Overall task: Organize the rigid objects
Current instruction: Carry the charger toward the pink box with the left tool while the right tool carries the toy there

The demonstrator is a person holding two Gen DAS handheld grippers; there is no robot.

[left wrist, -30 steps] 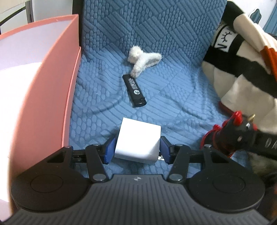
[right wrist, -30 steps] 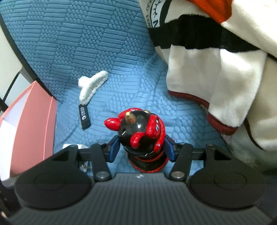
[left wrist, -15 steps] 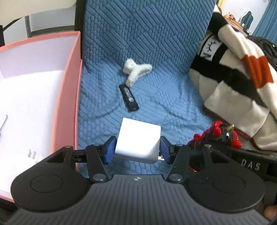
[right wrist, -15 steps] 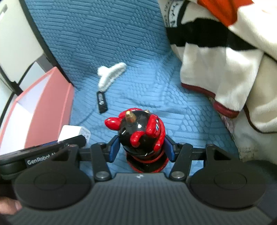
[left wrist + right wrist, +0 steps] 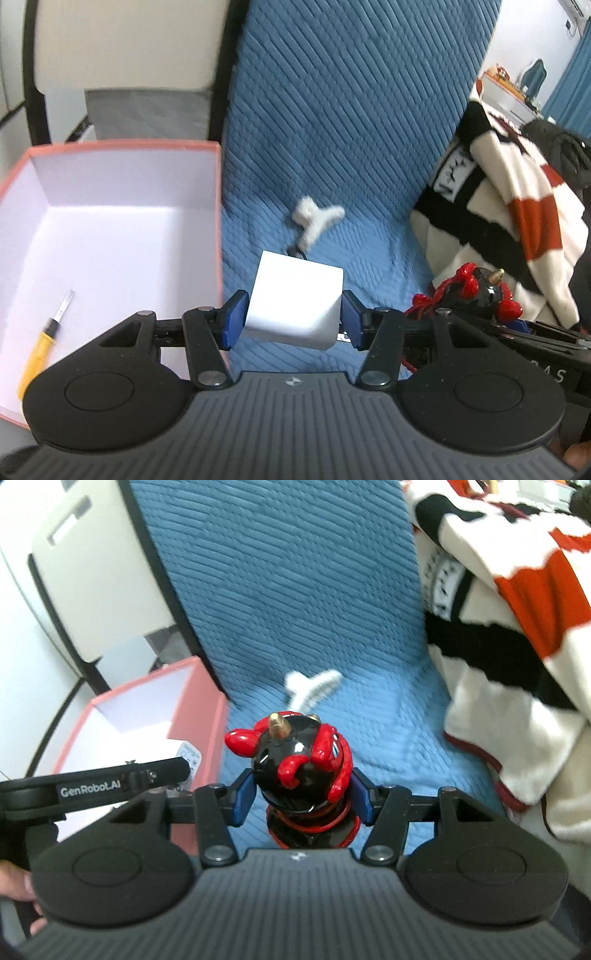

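both tongs came up off the blue cushion (image 5: 351, 147): left tongs (image 5: 293, 319) clamp the white cube (image 5: 295, 302), right tongs (image 5: 301, 794) clamp the red-black figurine (image 5: 299, 760). carry step; next, swing toward the pink box (image 5: 218, 206) at 9 o'clock and drop in.

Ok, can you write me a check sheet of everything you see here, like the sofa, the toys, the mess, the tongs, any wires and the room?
Surface: blue quilted cushion, seat and back.
Job's things: white block in the left tongs; red and black figurine in the right tongs; pink box beside the cushion, holding a yellow-handled tool.
Clutter: fluffy white hair clip on the seat, something dark just below it, mostly hidden; striped blanket at the right.
Tongs: both shut on their objects, held above the seat.
Cables: nothing seen.
Surroundings: white panel with black edging behind the box.
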